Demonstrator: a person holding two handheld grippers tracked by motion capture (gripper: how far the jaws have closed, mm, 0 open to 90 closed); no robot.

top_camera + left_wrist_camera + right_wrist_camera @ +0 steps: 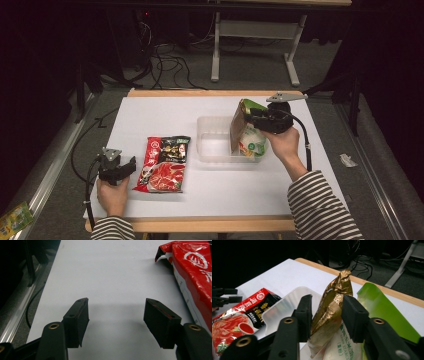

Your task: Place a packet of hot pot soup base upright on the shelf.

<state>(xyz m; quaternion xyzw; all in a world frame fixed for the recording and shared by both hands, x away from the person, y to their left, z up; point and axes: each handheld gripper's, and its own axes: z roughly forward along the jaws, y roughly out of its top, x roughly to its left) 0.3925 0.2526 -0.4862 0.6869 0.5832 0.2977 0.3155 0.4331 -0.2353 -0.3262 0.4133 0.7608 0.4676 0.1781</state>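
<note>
The right gripper (325, 315) stands over the near right end of the clear tub (212, 142), its jaws parted with the gold pouch (332, 302) upright between them; the left pad seems to touch the foil, the right pad stands just off it. One gold pouch, one white-and-green starch bag (342, 345) beside it, both leaning in the tub's right end. The left gripper (116, 315) rests on the white table (225, 190) at the near left, jaws wide apart with nothing between them. One red sauce packet (164, 162) lies flat between that gripper and the tub. That makes three packets, one tub, two grippers.
</note>
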